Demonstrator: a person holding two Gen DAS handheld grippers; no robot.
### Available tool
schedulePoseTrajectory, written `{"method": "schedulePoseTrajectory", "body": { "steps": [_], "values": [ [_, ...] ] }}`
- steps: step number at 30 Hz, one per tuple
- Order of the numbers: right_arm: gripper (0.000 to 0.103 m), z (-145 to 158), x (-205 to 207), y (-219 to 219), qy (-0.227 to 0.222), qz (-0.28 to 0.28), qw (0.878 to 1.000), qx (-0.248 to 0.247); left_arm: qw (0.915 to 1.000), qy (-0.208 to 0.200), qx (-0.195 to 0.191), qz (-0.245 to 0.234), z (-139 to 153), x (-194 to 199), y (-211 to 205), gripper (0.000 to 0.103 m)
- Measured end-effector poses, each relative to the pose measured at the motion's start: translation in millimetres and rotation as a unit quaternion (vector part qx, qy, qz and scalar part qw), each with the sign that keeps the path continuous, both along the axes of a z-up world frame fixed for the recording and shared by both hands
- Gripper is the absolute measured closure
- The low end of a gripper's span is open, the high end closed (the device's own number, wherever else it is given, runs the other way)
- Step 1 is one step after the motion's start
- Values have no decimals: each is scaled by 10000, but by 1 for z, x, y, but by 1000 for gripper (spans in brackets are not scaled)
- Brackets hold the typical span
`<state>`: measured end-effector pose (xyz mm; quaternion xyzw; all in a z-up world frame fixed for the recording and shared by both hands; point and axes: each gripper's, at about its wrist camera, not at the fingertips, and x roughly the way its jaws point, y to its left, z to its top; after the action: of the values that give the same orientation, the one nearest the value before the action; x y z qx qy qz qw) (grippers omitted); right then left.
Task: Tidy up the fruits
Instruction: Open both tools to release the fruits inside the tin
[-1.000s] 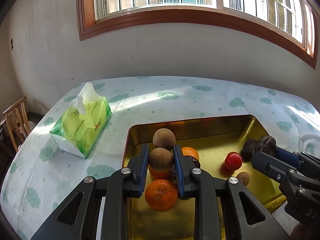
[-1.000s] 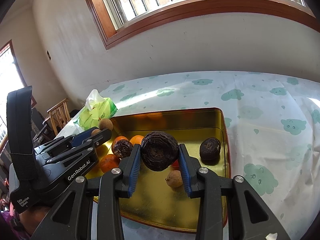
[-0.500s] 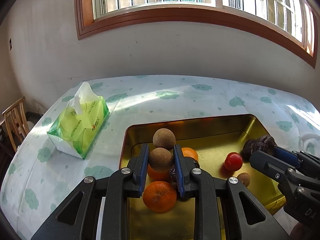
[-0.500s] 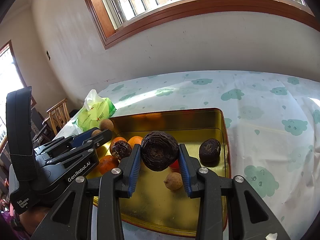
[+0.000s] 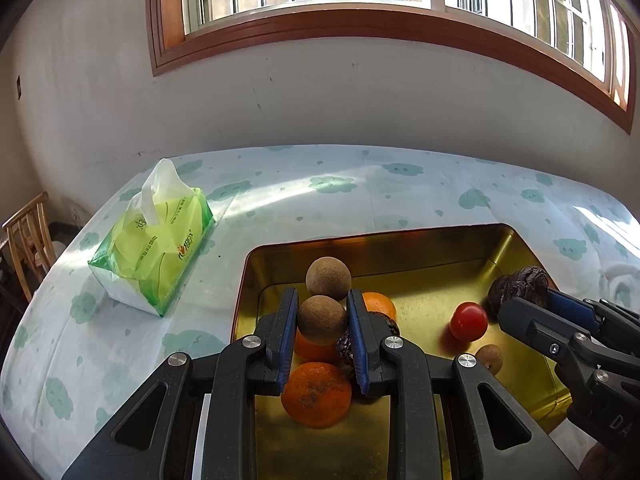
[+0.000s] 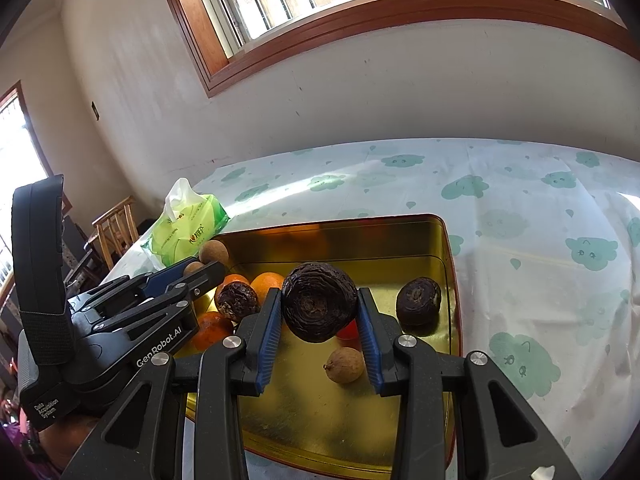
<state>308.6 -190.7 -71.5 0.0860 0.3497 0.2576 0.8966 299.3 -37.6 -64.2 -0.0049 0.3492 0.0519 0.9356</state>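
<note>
1. Sunlit room: a wide wood-framed window above a pale wall, and a counter [image 5: 360,192] under a cloth printed with green clouds.
2. Left tongs [image 5: 322,322] pinch a round brown fruit [image 5: 322,320] between blue pads, held above the gold tray [image 5: 400,240], probably so it can be carried to its group.
3. Right tongs [image 6: 320,308] pinch a dark wrinkled fruit [image 6: 320,300], also lifted over the tray; both hands seem to be sorting at once.
4. Below the left tongs lie oranges, the nearest orange [image 5: 316,394] at the tray's front, and a second brown fruit [image 5: 328,278] sits just behind the held one, suggesting like goes with like.
5. Toward the tray's right side rest a red tomato-like fruit [image 5: 468,321], a small tan fruit [image 6: 345,365] and another dark wrinkled fruit [image 6: 418,301], apart from the oranges.
6. Outside the tray, to its left, a green tissue pack [image 5: 154,248] lies on the counter, clear of the work; a wooden chair [image 5: 28,236] stands beyond the edge.
</note>
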Motion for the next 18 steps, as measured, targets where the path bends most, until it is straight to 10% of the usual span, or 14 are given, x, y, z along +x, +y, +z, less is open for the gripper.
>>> {"method": "schedulePoseTrajectory", "body": {
  "steps": [18],
  "values": [
    [68, -2, 4, 2, 22, 28, 10000, -5, 10000, 15, 13, -7, -1, 3, -1, 77]
  ]
}}
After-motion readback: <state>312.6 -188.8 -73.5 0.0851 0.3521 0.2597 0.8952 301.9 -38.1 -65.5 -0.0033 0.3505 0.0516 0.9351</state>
